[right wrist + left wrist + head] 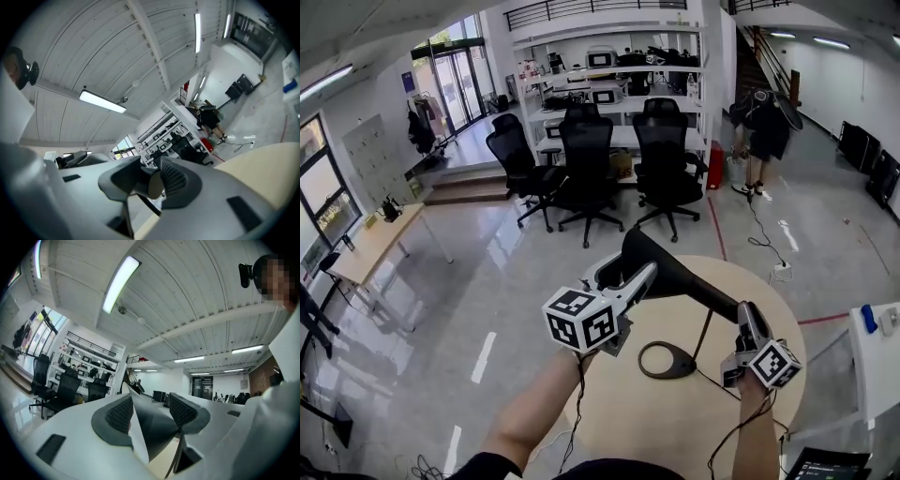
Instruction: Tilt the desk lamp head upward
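A black desk lamp stands on the round wooden table (675, 422). Its ring base (667, 359) rests flat, and a thin stem (704, 336) rises to the long cone-shaped head (680, 277). My left gripper (630, 278) is shut on the wide end of the head, which slants up to the left. In the left gripper view the black cone (157, 430) sits wedged between the ribbed pads (121, 414). My right gripper (748, 323) is shut on the narrow rear end of the head near the stem. The right gripper view shows that rounded end (152, 183) clamped between its pads (172, 180).
Several black office chairs (586, 159) and white shelves (609, 66) stand beyond the table. A person (759, 131) stands at the back right. A white table (877, 361) with a blue object is at the right edge. A cable (717, 384) trails over the tabletop.
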